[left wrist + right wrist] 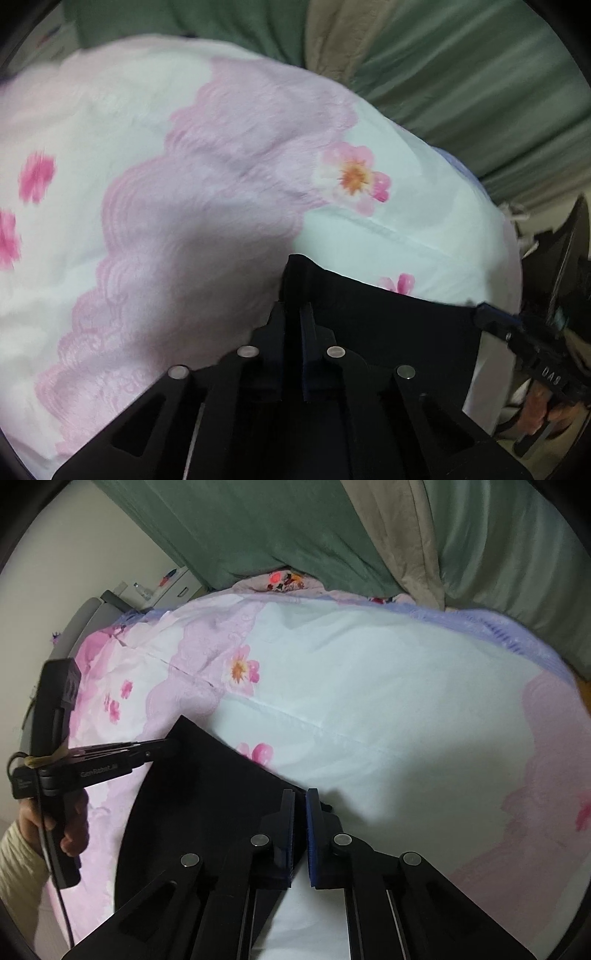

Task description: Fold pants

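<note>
Black pants lie flat on a floral bedspread, their folded edge running from upper left to lower right. My right gripper is shut on the near corner of that edge. My left gripper, held by a hand, pinches the far corner. In the left wrist view the left gripper is shut on the black pants, and the cloth rises between its fingers. The right gripper grips the other end of the same edge.
Green curtains with a beige strip hang behind the bed. A grey chair back and a small cabinet stand past the bed's left end. The bedspread drops away at its right edge.
</note>
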The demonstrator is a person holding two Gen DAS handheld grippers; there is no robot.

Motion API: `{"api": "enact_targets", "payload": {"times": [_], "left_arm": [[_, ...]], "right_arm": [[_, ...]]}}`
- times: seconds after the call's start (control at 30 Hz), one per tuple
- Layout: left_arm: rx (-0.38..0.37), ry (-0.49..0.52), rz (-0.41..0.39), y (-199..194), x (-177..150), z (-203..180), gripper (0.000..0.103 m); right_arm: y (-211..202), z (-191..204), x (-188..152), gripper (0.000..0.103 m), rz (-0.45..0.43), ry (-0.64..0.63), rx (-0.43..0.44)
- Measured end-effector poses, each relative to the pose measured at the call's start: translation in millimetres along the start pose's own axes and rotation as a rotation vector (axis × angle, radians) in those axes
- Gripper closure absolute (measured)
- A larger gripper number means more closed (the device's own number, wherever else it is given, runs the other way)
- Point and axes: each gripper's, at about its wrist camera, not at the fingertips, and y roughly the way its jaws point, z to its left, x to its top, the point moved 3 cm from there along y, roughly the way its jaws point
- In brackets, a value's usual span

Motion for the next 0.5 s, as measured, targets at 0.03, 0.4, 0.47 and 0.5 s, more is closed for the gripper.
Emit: {"api": "enact_targets", "payload": {"times": [0.03,0.4,0.47,0.5], "left_arm": [[0.000,-0.011,-0.006,-2.0,0.4,2.4,0.086],[-0.080,-0.011,0.090,32.9,7.1,2.8,0.056],[-0.128,-0.043,0.098,35.5,6.3,6.7,0.069],[-0.156,-0.053,0.112,37.5,5.7,6.3,0.075]], "right_arm": [[-0.3,-2.6,-0.3,0.087,0.010,0.018,0.007],[20.5,-18.7,-12.8,0.051,0.091,0.131,0.091],[28.2,-23.1,-13.6,0.053,0.107,0.152,0.109],[30.7,-25.3,-14.0,0.056,0.109,0.159,0.120]]}}
